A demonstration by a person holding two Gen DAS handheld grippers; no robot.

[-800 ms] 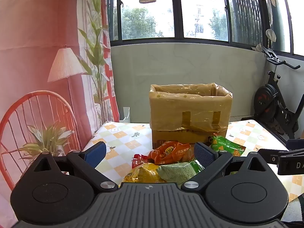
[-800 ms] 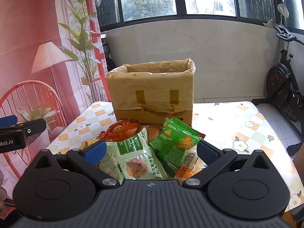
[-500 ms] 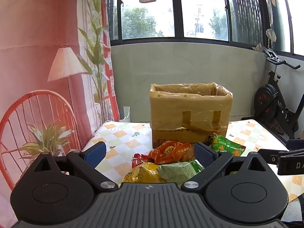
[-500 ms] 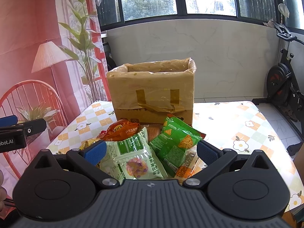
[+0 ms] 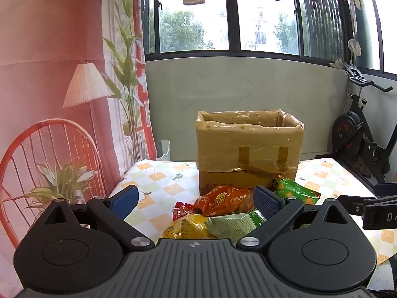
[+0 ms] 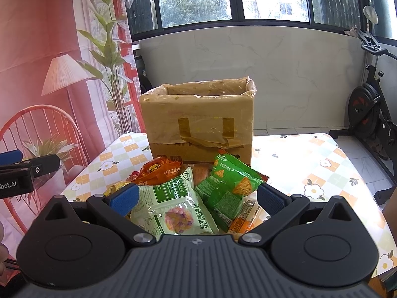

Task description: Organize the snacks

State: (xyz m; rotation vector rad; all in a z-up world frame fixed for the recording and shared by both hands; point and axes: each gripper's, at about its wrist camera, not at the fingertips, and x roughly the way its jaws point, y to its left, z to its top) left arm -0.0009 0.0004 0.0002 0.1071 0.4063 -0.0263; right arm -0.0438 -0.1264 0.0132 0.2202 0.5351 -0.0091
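Observation:
A pile of snack bags lies on the checked tablecloth in front of a lined cardboard box (image 5: 249, 146) (image 6: 199, 119). An orange bag (image 5: 222, 200) (image 6: 160, 171) is nearest the box. Beside it lie a bright green chip bag (image 6: 232, 182) (image 5: 295, 190), a pale green-and-white bag (image 6: 171, 203) (image 5: 235, 223) and a yellow bag (image 5: 188, 227). My left gripper (image 5: 196, 200) hovers open above the pile's left side, holding nothing. My right gripper (image 6: 197, 197) stands open over the pale and bright green bags, not touching them.
The table (image 6: 310, 159) reaches to the right of the box. An exercise bike (image 6: 372, 114) stands at the right by the wall. A printed backdrop with a lamp and red chair (image 5: 49, 154) hangs at the left. Each gripper shows at the edge of the other's view.

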